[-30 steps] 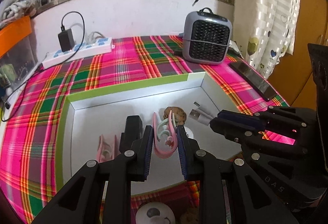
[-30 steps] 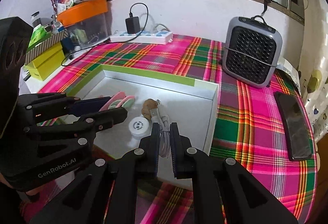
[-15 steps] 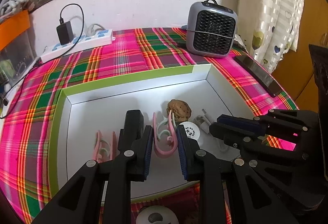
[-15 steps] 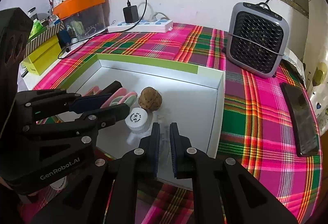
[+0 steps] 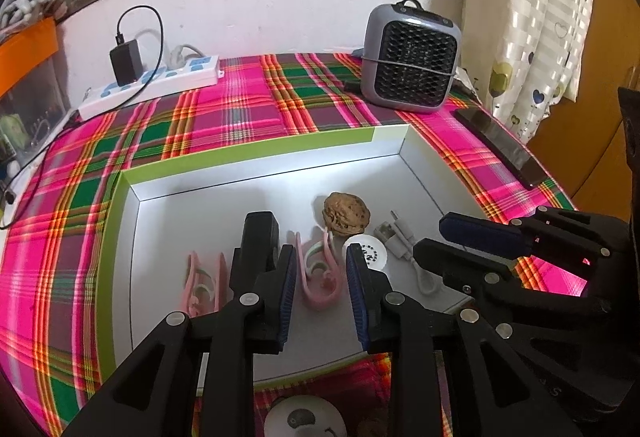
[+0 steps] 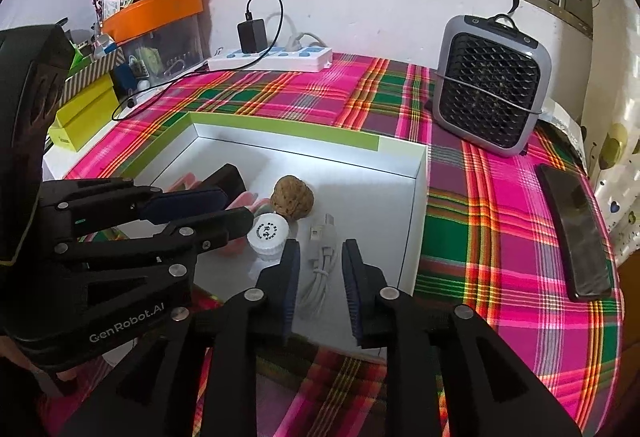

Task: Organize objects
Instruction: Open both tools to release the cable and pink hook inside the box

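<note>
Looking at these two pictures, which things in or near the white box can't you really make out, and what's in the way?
- Round white thing, left view: cut off by the bottom edge, between the left gripper arms.
- Print on the white cap, right view: too small to read.
- Black block, left view: near end behind a finger.
- Pink clips, right view: mostly behind the left gripper.
- White cable: lower loop partly behind the right gripper.

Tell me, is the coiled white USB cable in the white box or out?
In. The coiled white USB cable lies on the floor of the white box, between the opening right gripper jaws.
</note>
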Demonstrator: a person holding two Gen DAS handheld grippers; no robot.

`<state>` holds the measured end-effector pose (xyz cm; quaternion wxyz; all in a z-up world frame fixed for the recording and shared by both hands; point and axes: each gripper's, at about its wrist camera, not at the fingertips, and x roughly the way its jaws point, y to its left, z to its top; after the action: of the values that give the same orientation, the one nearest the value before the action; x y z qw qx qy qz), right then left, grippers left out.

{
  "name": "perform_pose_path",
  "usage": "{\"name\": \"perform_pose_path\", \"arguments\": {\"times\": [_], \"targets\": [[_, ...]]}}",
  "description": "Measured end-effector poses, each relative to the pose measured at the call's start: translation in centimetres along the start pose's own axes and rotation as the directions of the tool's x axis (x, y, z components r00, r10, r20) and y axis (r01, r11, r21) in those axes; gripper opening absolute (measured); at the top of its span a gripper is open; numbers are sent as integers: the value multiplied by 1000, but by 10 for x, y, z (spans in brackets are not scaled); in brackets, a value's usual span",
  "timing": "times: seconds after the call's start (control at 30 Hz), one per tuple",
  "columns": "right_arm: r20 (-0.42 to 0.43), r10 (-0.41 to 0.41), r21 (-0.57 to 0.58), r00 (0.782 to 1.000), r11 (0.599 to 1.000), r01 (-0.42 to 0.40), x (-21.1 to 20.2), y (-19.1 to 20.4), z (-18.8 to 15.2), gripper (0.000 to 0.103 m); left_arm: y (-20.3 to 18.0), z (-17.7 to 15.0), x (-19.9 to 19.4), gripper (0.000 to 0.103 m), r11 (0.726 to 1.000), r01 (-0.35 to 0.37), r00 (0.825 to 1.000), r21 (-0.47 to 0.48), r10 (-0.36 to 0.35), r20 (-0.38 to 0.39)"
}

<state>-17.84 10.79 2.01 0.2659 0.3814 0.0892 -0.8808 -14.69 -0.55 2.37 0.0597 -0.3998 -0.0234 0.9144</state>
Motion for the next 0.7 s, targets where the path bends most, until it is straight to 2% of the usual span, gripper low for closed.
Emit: {"name": "perform_pose_path", "arguments": {"times": [0.2,0.27,0.37,0.7], "targets": [[22,-2,-4,1000,1000,3,-12,5,0,25,0,-2,-15,24,1000,3,1000,-3,-3,25],[30,-2,-2,1000,1000,2,-16,7,0,32,-2,-4,-20,24,1000,1,1000,-1,-1,30],[43,1,0,999,1000,-1,-24,11,-4,38,-4,-8,-30,24,1000,6,999,5,-6,42],[63,14,-10,998,1000,-13,-44,23,-12,39,-7,-22,-57,24,1000,12,997,10,-12,74]]}}
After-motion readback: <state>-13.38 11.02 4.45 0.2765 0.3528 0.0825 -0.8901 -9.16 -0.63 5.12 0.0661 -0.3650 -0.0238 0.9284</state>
